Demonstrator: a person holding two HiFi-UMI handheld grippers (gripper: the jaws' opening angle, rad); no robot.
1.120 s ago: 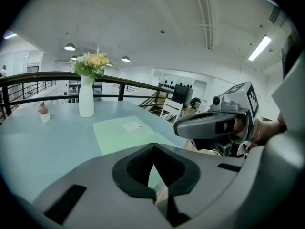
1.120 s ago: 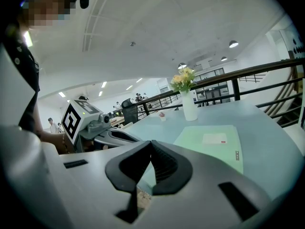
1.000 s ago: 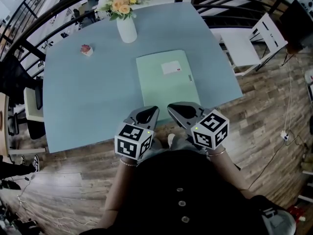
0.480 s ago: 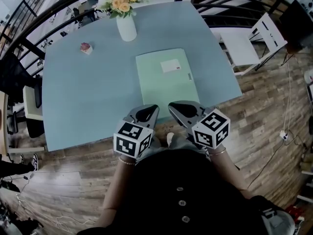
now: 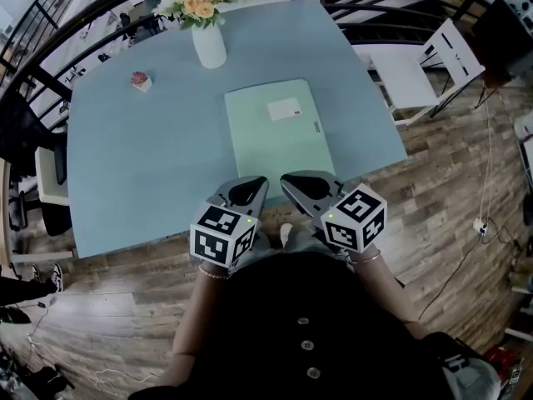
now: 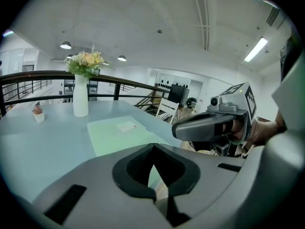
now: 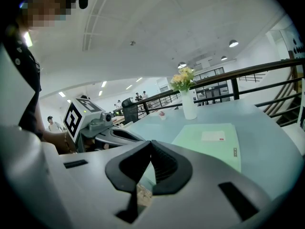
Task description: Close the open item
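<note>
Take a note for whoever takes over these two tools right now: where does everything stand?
Left tool: shut, empty, held at the near edge of the table.
Right tool: shut, empty, close beside it.
Green folder: lies flat on the table just ahead of both tools; neither grips it.
Done: the folder looks closed.
Left: probably nothing; check that the cover lies fully down.

the head view looks steeply down from above the person, taking in the whole tabletop (image 5: 125,157) from well off. the left gripper view sits low behind the left tool (image 5: 254,186), facing across the tabletop; the right gripper view sits likewise behind the right tool (image 5: 287,182). each catches the other tool at its side. all three share the green folder (image 5: 275,132) and the vase (image 5: 209,47).
</note>
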